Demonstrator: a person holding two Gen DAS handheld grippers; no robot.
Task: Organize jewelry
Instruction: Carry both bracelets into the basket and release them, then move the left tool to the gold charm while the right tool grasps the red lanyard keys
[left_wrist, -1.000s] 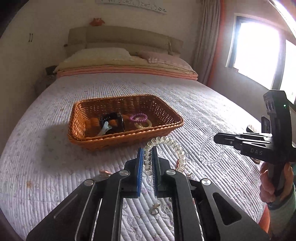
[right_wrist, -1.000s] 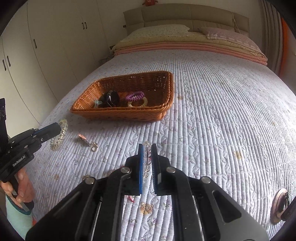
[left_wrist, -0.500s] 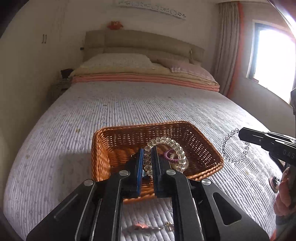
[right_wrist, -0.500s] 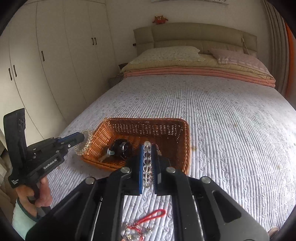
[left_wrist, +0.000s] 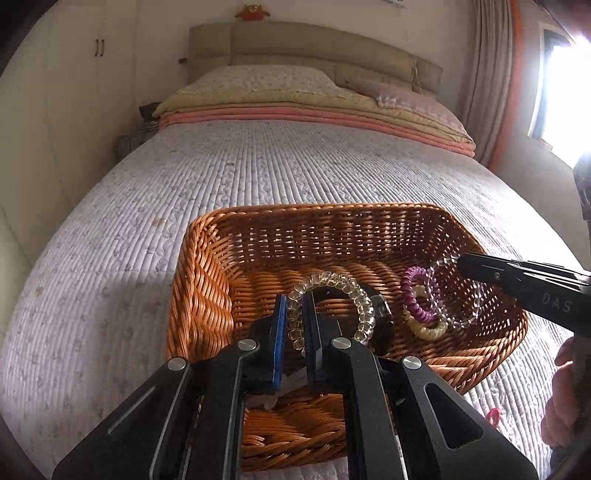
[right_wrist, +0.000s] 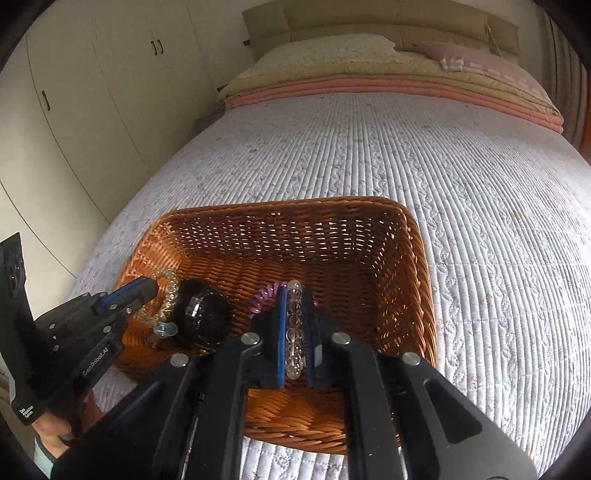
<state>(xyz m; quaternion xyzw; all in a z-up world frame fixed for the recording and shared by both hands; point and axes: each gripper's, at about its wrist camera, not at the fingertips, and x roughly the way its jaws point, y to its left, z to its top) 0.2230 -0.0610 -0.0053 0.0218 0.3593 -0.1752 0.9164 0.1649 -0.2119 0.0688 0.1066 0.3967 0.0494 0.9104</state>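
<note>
both tools are now over the wicker basket (left_wrist: 207, 280); a second ago they were short of it, above the quilt with loose trinkets under them. left tool (left_wrist: 294, 325) is clamped on the pale yellow bead bracelet (left_wrist: 354, 295), which arcs up and right from the jaws over the basket interior. right tool (right_wrist: 295, 325) is clamped on the clear bead bracelet (right_wrist: 294, 332), beads stacked in a line between the blue pads; from the left wrist view its loop (left_wrist: 469, 306) hangs off the tool tip above the basket's right half. both bracelets were already gripped a second ago, same hold. inside the basket: purple coil hair tie (left_wrist: 417, 299) on a cream coil tie (left_wrist: 428, 330), a black round item (right_wrist: 205, 314), maybe a hair clip, view too dark to call, and a small pale blue piece (right_wrist: 166, 329) beside it. basket sits on a bed (right_wrist: 480, 221) with a white quilted cover; a red trinket (left_wrist: 493, 439) lies on the quilt just right of the basket. folded pink and yellow blankets (left_wrist: 314, 114) and pillows at the beige headboard (left_wrist: 314, 44), white wardrobe doors (right_wrist: 92, 92) on the left, curtain and bright window (left_wrist: 565, 96) on the right.
</note>
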